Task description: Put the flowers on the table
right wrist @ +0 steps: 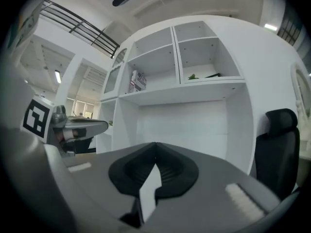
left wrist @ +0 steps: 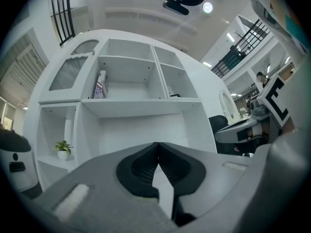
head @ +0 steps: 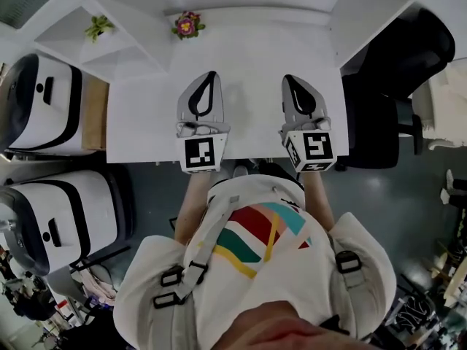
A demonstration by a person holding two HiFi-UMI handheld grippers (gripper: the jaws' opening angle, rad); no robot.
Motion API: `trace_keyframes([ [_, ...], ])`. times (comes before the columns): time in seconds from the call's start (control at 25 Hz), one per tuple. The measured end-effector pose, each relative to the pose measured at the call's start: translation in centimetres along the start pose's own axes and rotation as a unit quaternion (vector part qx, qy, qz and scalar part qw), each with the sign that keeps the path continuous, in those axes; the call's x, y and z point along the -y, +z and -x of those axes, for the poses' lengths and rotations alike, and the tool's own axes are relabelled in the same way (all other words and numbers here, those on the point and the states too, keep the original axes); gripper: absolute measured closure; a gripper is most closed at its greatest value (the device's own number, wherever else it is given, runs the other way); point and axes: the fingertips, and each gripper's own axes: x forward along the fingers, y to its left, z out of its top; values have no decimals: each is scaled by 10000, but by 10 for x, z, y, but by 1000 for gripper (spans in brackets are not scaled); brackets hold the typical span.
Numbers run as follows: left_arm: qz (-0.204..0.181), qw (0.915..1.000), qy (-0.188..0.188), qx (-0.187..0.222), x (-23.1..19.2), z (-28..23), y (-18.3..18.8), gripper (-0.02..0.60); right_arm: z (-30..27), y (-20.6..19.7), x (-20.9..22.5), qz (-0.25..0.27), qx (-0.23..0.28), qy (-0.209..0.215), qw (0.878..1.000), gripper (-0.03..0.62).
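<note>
Since the left gripper [head: 213,74] and right gripper [head: 287,78] hang over the white table [head: 252,57] with jaws pressed together on nothing, I read both as idle. The flowers [head: 188,25] stand far back left, against the shelving [head: 139,31] (tabletop or ledge, I can't tell). That fits a pot awaiting fetching or one already set down, so I'd keep both noses clear of the blooms.

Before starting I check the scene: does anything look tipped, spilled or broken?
Nothing stands out. The flowers and the plant seem upright in the shelves; the left tongs and right tongs are shut, empty.
</note>
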Motion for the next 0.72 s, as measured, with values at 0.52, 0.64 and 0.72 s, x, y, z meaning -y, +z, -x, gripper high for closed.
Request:
trace_keyframes([
  [0.52, 223, 9997, 110, -19, -6, -2, -9, 577, 4, -3, 13, -56, -91, -256, 9996, 594],
  [0.64, 128, 9998, 170, -13, -12, -3, -13, 577, 2, -2, 14, -100, -98, -226, 9996, 594],
  [0.72, 129, 9997, 214, -25, -15, -4, -14, 577, 0, -3, 15, -98, -121, -224, 9996, 594],
])
